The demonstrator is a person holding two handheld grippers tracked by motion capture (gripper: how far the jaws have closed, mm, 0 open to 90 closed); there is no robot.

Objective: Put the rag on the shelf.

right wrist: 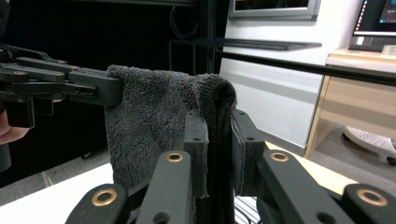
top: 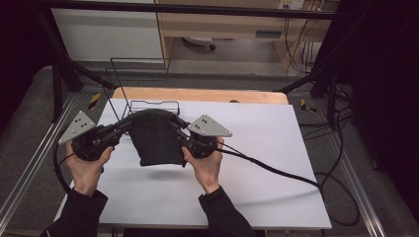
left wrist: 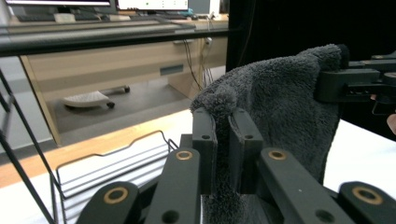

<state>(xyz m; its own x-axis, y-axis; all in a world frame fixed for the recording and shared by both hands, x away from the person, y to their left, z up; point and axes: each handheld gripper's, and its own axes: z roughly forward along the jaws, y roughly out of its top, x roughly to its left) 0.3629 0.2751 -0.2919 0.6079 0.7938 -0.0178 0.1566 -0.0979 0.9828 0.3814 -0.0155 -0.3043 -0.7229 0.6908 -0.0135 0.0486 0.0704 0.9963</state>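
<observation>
A dark grey fluffy towel (top: 155,140) hangs in the air above the white table sheet (top: 257,163), stretched between both grippers. My left gripper (top: 129,122) is shut on its left upper corner, and in the left gripper view the towel (left wrist: 280,102) is pinched between the jaws of that gripper (left wrist: 222,140). On the right upper corner my right gripper (top: 174,124) is shut. The right gripper view shows the towel's (right wrist: 149,126) folded edge clamped in this gripper (right wrist: 219,135). The towel's lower hem hangs free, casting a shadow on the sheet.
A black wire rack (top: 148,89) stands just behind the towel at the far edge of the sheet, also seen low in the left gripper view (left wrist: 112,163). A wooden board edge (top: 207,95) runs behind it. Cables (top: 276,170) trail right across the sheet.
</observation>
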